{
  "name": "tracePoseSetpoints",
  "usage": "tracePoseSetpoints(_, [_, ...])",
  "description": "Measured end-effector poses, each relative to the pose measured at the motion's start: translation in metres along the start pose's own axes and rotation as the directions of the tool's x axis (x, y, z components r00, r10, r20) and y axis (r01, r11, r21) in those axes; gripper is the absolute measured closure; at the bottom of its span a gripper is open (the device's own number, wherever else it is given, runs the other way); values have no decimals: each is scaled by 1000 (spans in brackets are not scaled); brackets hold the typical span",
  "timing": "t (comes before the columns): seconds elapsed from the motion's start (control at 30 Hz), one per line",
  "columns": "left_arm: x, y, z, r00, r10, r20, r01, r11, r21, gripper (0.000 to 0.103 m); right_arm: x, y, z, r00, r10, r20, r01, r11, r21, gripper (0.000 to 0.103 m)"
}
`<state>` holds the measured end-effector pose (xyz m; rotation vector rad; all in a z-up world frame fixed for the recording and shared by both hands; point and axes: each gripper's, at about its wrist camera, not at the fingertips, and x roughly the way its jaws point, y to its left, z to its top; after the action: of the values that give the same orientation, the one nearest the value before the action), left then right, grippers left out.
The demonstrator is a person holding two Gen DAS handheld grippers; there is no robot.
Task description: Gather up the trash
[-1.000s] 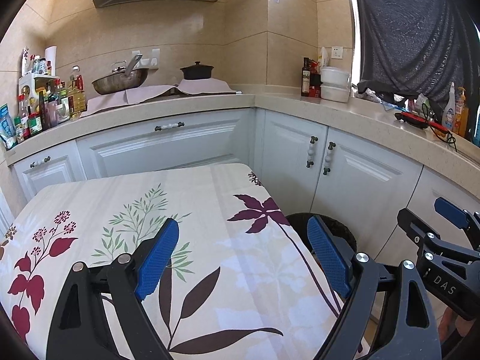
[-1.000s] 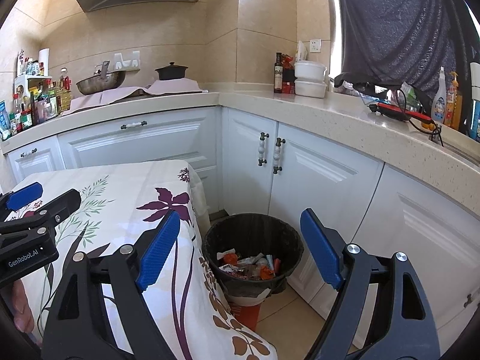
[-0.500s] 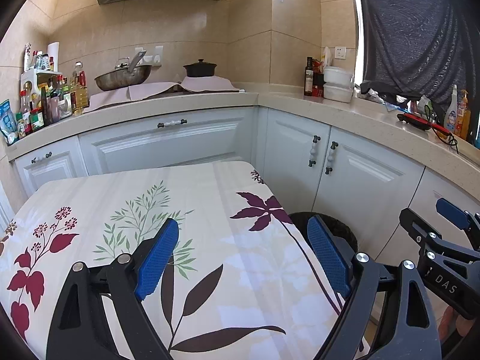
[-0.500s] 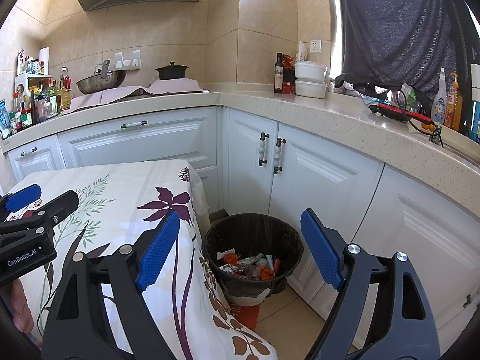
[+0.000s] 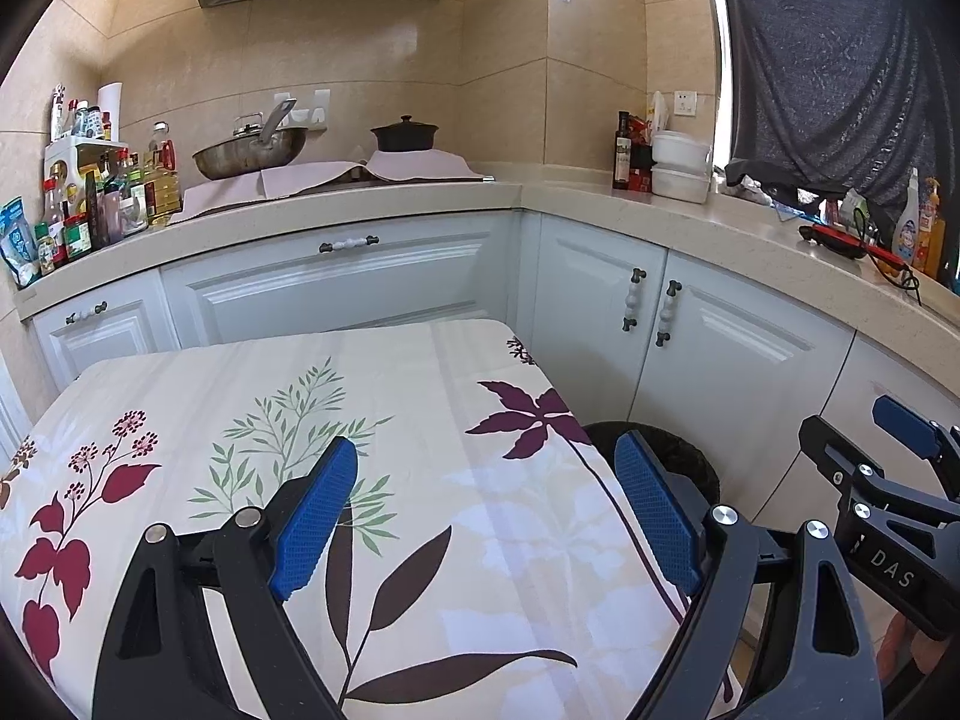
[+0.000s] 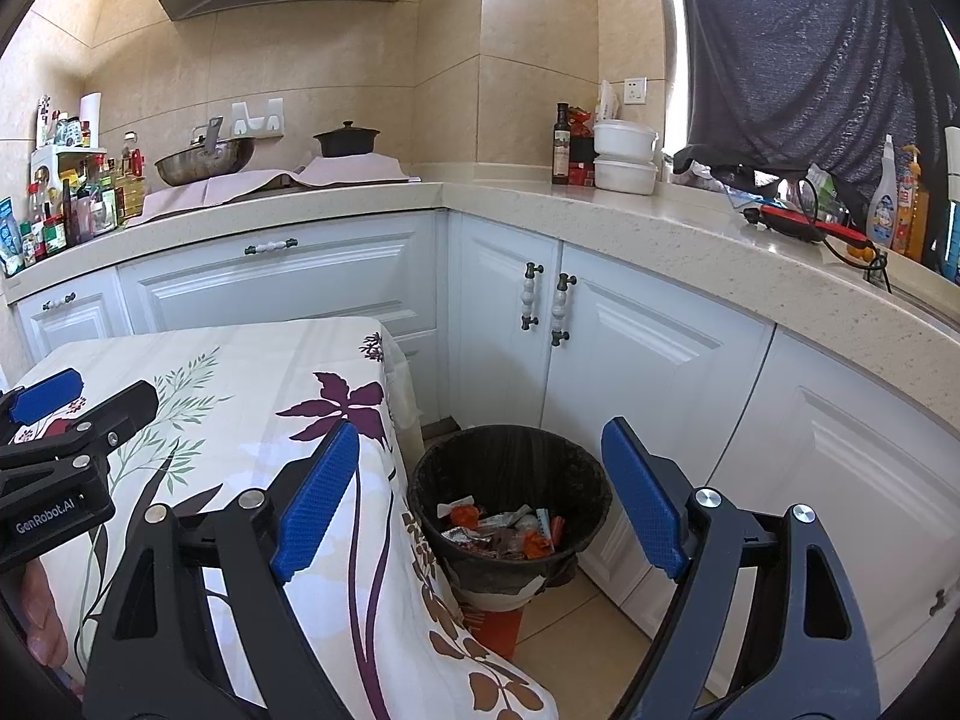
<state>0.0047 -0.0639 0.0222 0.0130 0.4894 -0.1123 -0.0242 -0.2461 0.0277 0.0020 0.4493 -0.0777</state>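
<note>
left wrist view: left gripper (image 5: 480, 516) hangs over the floral tablecloth (image 5: 420, 420), jaws spread wide with nothing between the blue pads (image 5: 315, 516)
right wrist view: right gripper (image 6: 480, 516) points down toward the trash bin (image 6: 576, 468), jaws likewise wide apart and empty
trash bin: black-lined, on the floor just right of the table's near right corner, in front of the white cabinets (image 6: 660, 360)
trash: wrappers (image 6: 498, 531) in red, orange and silver lie at the bottom of the bin; none shows on the cloth in either view
table: no loose item visible on the cloth, only the printed leaves and flowers
what changed: almost nothing over the last second; both grippers keep the same spot and the same wide opening, and the cloth and bin look the same
what it means: judged from this, the collecting looks done or paused, since the visible rubbish is already in the bin and neither gripper carries anything
other gripper in view: the right gripper's tip shows at the far right edge of the left view, apart from the bin
unknown: whether trash remains outside these views cannot be told
</note>
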Motion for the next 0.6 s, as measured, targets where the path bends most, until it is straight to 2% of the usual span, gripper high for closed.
tracePoseSetpoints(0.6, [-2, 0, -1, 1000, 10, 15, -10, 1000, 7, 18, 1, 3, -1, 1000, 2, -4, -2, 1000, -1, 22])
